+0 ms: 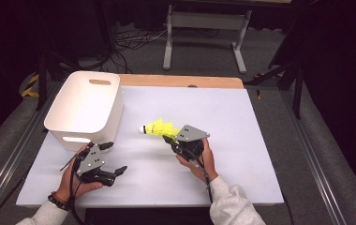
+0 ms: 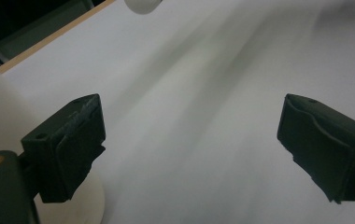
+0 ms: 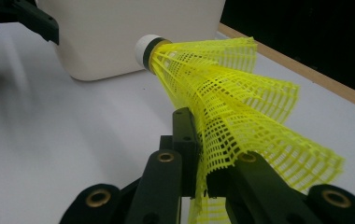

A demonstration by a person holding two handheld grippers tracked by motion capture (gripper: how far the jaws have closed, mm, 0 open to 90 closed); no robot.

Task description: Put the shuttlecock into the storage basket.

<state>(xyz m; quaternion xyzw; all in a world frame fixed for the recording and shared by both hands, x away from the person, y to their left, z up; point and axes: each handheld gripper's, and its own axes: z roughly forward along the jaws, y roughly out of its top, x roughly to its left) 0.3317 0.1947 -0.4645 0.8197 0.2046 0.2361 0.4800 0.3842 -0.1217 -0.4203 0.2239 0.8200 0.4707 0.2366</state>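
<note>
From above, your right tool (image 1: 168, 139) is clamped on the yellow mesh skirt of a shuttlecock (image 1: 157, 128), held near the middle of the white table (image 1: 241, 140) with its white cork tip pointing toward the white bin (image 1: 85, 108) at the far left. Your left tool (image 1: 113, 158) sits just in front of that bin, jaws apart. In the left gripper view, both jaws stand wide with nothing between them over the table. In the right gripper view, the jaws pinch the shuttlecock's (image 3: 222, 93) skirt, the bin (image 3: 133, 32) behind.
</note>
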